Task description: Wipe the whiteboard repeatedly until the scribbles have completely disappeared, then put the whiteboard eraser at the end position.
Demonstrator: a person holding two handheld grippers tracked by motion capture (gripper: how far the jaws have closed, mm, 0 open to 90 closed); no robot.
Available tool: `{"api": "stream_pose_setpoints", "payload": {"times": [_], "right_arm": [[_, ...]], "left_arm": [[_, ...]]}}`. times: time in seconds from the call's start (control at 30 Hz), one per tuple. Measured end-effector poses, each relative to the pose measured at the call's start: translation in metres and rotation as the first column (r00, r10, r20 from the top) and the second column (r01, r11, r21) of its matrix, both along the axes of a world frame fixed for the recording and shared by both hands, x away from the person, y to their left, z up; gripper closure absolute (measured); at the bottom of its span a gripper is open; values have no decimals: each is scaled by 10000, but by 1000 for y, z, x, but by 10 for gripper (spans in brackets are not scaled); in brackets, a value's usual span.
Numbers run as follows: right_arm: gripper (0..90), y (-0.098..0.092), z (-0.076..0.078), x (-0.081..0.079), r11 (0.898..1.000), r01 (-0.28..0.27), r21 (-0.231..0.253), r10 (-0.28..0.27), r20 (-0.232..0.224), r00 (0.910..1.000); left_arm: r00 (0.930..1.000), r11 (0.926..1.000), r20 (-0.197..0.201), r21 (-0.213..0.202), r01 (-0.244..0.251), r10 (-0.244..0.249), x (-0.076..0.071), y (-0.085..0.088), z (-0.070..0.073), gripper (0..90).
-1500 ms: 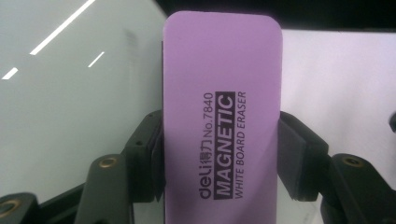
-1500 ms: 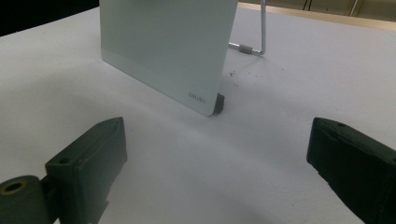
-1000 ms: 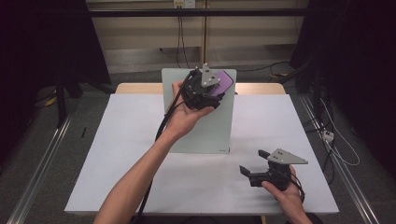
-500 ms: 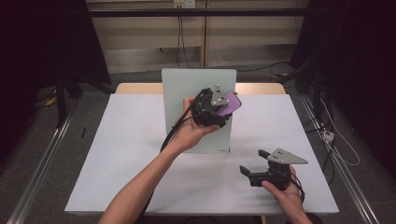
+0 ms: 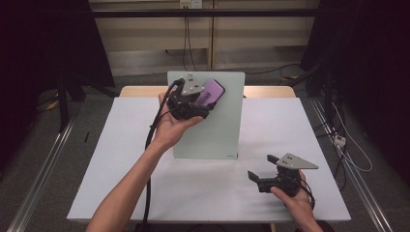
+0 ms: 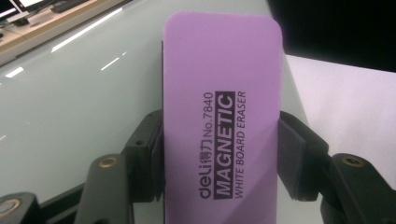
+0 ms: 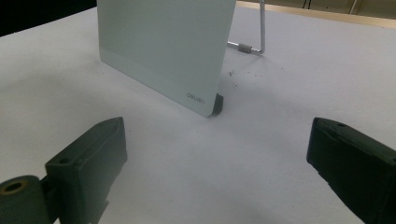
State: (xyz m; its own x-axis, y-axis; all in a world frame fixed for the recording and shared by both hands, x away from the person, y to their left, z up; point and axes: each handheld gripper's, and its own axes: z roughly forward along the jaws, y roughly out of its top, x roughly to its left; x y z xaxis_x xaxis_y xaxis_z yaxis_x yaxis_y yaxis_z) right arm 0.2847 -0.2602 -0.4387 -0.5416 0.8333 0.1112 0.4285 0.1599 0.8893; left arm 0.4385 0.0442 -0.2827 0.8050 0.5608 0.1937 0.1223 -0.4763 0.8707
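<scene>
Left gripper view showed the left gripper [image 6: 219, 154] clamped on the eraser [image 6: 222, 116] near the whiteboard [image 5: 220, 130]; hard wiping could topple the free-standing board, with the right gripper [image 5: 265, 173] open and idle.

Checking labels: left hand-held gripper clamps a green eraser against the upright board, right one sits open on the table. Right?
Not quite: the eraser is purple, as the left gripper view shows. The rest holds: left hand-held gripper clamps it at the board; right hand-held gripper is open on the table.
</scene>
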Motion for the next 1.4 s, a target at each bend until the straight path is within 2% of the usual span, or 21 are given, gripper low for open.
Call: {"api": "stream_pose_setpoints", "payload": {"times": [0.07,0.3,0.4,0.43,0.53,0.6,0.97,1.03,1.07,1.2,1.23,1.27,1.4], "right_arm": [[50,0,0,1,10000,-23,3,23,27,10000],[48,0,-1,4,10000,87,24,-86,-47,10000],[48,1,-1,3,10000,36,-13,-36,-84,10000],[48,1,-1,3,10000,26,-16,-26,-65,10000],[48,1,-1,2,10000,19,-7,-19,-41,10000],[48,1,-1,2,10000,-2,-5,2,-39,10000],[48,1,-1,1,10000,-71,-50,71,-15,10000],[48,1,-1,1,10000,-20,-23,20,8,10000],[48,1,-1,2,10000,-10,-38,10,-32,10000],[48,1,-1,3,9999,107,4,-107,-103,9999],[48,1,-1,4,9999,132,10,-132,-109,9999],[48,1,-2,4,9999,139,4,-139,-99,9999],[48,2,-2,5,9999,138,-2,-138,-99,9999]], "left_arm": [[9999,9999,-101,-155,37,-38,-1,9,-2,412],[9990,9997,-375,64,227,-224,-11,31,-14,412],[9967,9995,-750,-115,302,-309,-13,39,-21,412],[9959,9995,-844,-23,321,-321,-13,42,-23,412],[9932,9992,-1099,-81,379,-386,-15,48,-28,412],[9909,9989,-1277,-212,411,-435,-17,50,-29,411],[9819,9960,-1682,43,892,-873,-29,54,-34,412],[9798,9950,-1737,-82,993,-992,-30,56,-37,412],[9771,9947,-1866,-202,1008,-1028,-31,56,-38,411],[9676,9925,-2208,-255,1198,-1225,-30,59,-47,411],[9673,9927,-2239,-58,1207,-1189,-31,60,-48,411],[9650,9922,-2312,-123,1240,-1234,-31,60,-49,411],[9524,9879,-2679,135,1545,-1453,-33,59,-53,411]]}}
